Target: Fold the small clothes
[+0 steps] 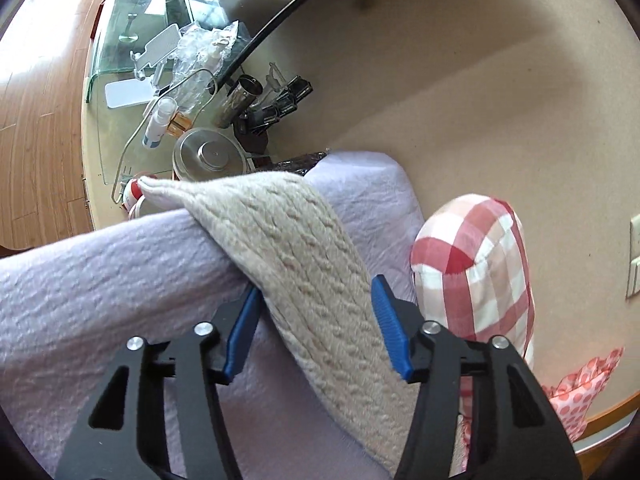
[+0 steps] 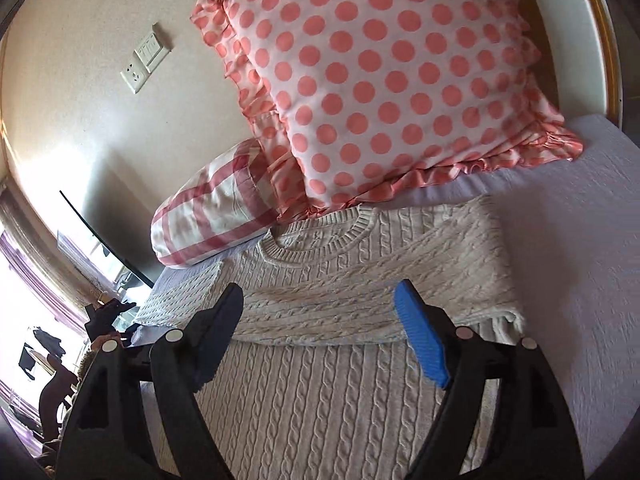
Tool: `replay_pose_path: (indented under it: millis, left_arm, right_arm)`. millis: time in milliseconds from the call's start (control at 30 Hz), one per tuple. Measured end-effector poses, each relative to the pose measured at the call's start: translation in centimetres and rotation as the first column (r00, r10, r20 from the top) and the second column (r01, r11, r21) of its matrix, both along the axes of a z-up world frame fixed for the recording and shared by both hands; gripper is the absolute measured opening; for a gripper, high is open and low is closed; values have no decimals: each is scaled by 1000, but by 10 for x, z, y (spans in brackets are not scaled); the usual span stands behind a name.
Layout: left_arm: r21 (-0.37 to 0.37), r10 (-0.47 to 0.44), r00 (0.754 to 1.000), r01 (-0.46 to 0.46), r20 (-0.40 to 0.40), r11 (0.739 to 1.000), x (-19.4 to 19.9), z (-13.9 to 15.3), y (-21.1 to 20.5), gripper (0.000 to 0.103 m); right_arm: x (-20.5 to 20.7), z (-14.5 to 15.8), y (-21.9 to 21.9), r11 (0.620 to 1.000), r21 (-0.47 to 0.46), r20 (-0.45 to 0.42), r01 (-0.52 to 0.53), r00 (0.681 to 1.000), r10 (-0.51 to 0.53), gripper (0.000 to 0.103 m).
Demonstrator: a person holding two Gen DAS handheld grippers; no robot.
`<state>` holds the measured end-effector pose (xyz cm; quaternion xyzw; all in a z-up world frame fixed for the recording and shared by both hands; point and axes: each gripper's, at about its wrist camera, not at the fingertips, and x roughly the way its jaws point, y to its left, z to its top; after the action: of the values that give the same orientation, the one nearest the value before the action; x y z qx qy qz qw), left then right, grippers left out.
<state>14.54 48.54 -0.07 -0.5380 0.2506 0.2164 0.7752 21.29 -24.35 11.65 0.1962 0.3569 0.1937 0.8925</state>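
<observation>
The left gripper [image 1: 318, 320] stands with its blue-padded jaws spread, the cream cable-knit sweater's sleeve [image 1: 296, 248] lying between them over the lavender quilted bedspread [image 1: 100, 280]; whether the pads touch it cannot be told. The right gripper [image 2: 320, 328] hangs released above the cream cable-knit sweater [image 2: 320, 292], with the pink polka-dot ruffled pillow [image 2: 380, 80] beyond its fingertips.

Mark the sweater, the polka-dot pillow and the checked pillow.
sweater [image 2: 320, 392], right wrist view, on the cable-knit body below the folded-over sleeve.
polka-dot pillow [image 2: 384, 80], right wrist view, middle of its dotted face.
checked pillow [image 1: 484, 268], left wrist view, middle of its red-and-white checked face.
</observation>
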Motion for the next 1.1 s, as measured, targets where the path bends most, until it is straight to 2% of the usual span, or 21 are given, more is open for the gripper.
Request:
replay_pose_path:
  millis: [33, 67, 100, 167, 233, 300, 367, 467, 533, 567, 633, 700, 767, 800, 833, 867, 900, 933, 967, 1000, 1100]
  left_arm:
    - [-5, 9, 1000, -9, 0, 1000, 1, -2, 7, 45]
    - [-3, 13, 1000, -13, -13, 1000, 3, -3, 14, 32]
    - [-1, 20, 999, -20, -42, 1000, 5, -5, 19, 13]
    - [-1, 33, 996, -33, -80, 999, 5, -4, 23, 7]
    - [113, 22, 993, -9, -116, 994, 12, 21, 6, 7]
    - [288, -40, 989, 81, -146, 954, 28, 61, -29, 6]
    - [431, -148, 978, 197, -144, 881, 50, 102, -80, 6]
    - [613, -349, 927, 357, -138, 705, 83, 156, -187, 6]
    - [672, -506, 853, 450, -129, 588, 100, 175, -269, 6]
    - [690, -582, 802, 497, -133, 527, 106, 177, -312, 6]
    - [722, -711, 678, 585, -187, 368, 114, 165, -404, 7]
    - [726, -777, 542, 667, -319, 167, 117, 131, -492, 12]
    - [692, -769, 419, 721, -483, -41, 112, 85, -559, 13]
    - [673, -752, 378, 730, -541, -117, 105, 67, -579, 13]
    - [668, -740, 360, 727, -568, -159, 96, 56, -588, 13]
    - [675, -737, 361, 717, -571, -171, 86, 52, -589, 15]
    - [687, -742, 370, 708, -559, -165, 77, 53, -584, 24]
    - [701, -749, 386, 698, -539, -144, 68, 58, -575, 31]
    - [717, -755, 409, 687, -513, -116, 60, 64, -564, 46]
    - [732, -758, 433, 675, -488, -86, 50, 70, -549, 51]
    - [737, -740, 485, 675, -465, -21, 29, 83, -511, 53]
  right_arm:
    - [-1, 1, -1, 1000, -2, 5, 3, 1000, -3, 80]
    - [-2, 0, -1, 1000, -4, 12, 1, 1000, -1, 80]
    - [-5, 0, -2, 1000, -6, 21, -1, 1000, 1, 80]
    - [-8, 1, -7, 1000, -5, 36, 5, 999, -5, 80]
    - [-9, 2, -16, 1000, -1, 48, 18, 999, -18, 80]
    - [-9, 2, -27, 999, 3, 61, 49, 997, -49, 80]
    - [-9, 1, -40, 996, 11, 71, 88, 994, -88, 80]
    - [-8, -3, -58, 991, 37, 63, 131, 989, -133, 80]
    - [-7, -7, -66, 988, 48, 51, 147, 987, -150, 80]
    - [-7, -8, -68, 987, 49, 45, 153, 987, -155, 80]
    - [-5, -11, -71, 986, 50, 34, 157, 987, -159, 80]
    - [0, -16, -71, 987, 54, 16, 152, 988, -153, 80]
    - [6, -20, -70, 988, 62, -13, 142, 990, -141, 80]
    - [9, -23, -70, 988, 68, -29, 136, 991, -134, 80]
    - [11, -25, -69, 989, 75, -43, 128, 991, -125, 80]
    - [14, -26, -69, 990, 77, -56, 118, 992, -114, 80]
    - [16, -27, -69, 991, 75, -64, 111, 992, -106, 80]
    - [19, -29, -67, 992, 70, -72, 104, 992, -99, 80]
    - [24, -32, -64, 994, 62, -85, 95, 992, -90, 79]
    - [30, -36, -61, 995, 58, -102, 87, 991, -81, 79]
    - [53, -53, -52, 995, 62, -175, 83, 982, -71, 67]
